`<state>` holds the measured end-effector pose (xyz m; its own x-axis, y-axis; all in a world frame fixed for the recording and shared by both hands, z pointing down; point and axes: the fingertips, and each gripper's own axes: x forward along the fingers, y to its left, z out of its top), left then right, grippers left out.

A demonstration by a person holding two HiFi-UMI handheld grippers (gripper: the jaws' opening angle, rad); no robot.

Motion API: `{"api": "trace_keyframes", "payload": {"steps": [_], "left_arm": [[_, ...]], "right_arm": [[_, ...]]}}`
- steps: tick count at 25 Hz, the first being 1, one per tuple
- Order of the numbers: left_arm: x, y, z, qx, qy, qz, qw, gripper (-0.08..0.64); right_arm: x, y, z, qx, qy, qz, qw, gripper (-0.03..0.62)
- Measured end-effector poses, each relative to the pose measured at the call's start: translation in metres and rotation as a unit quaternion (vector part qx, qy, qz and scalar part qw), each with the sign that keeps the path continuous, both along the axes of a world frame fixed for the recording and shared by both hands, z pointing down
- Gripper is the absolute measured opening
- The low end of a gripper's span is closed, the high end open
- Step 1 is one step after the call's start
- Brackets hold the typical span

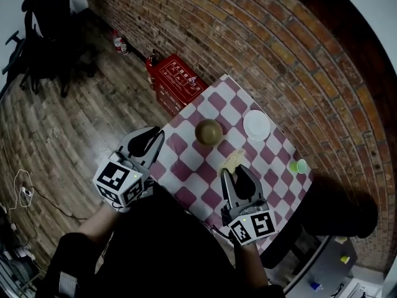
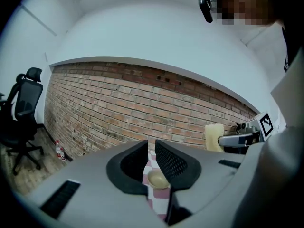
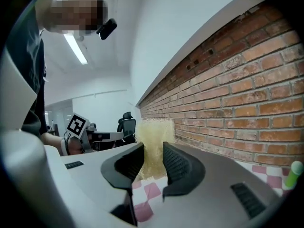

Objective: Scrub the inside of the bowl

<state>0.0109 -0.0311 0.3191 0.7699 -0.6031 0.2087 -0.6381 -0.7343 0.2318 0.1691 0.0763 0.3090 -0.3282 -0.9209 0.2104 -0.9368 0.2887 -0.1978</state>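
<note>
A tan bowl [image 1: 209,131] stands upright on the pink-and-white checked table [image 1: 186,160], near its far left side. My right gripper [image 1: 239,171] hovers over the table's near middle, shut on a pale yellow sponge [image 1: 232,161] that sticks up past the jaws [image 3: 153,129]. My left gripper [image 1: 152,136] hangs off the table's left edge, short of the bowl. Its jaws [image 2: 150,144] are drawn together to a thin slit with nothing held. Through that slit the bowl [image 2: 157,178] shows ahead. In the left gripper view the sponge [image 2: 214,137] appears at the right.
A white plate [image 1: 256,125] lies at the table's far side by the brick wall, and a green cup [image 1: 300,166] stands at the right end. A red crate [image 1: 175,79] sits on the floor beyond the table. An office chair [image 1: 46,23] is far left.
</note>
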Motion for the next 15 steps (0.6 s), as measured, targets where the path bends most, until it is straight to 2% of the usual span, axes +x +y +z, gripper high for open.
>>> {"api": "trace_keyframes", "payload": {"steps": [15], "left_arm": [[0.01,-0.005,0.012,-0.018,-0.011,0.007,0.9997,0.058]], "right_arm": [[0.007,-0.001,0.004,-0.002,0.006,0.014,1.0,0.138]]}}
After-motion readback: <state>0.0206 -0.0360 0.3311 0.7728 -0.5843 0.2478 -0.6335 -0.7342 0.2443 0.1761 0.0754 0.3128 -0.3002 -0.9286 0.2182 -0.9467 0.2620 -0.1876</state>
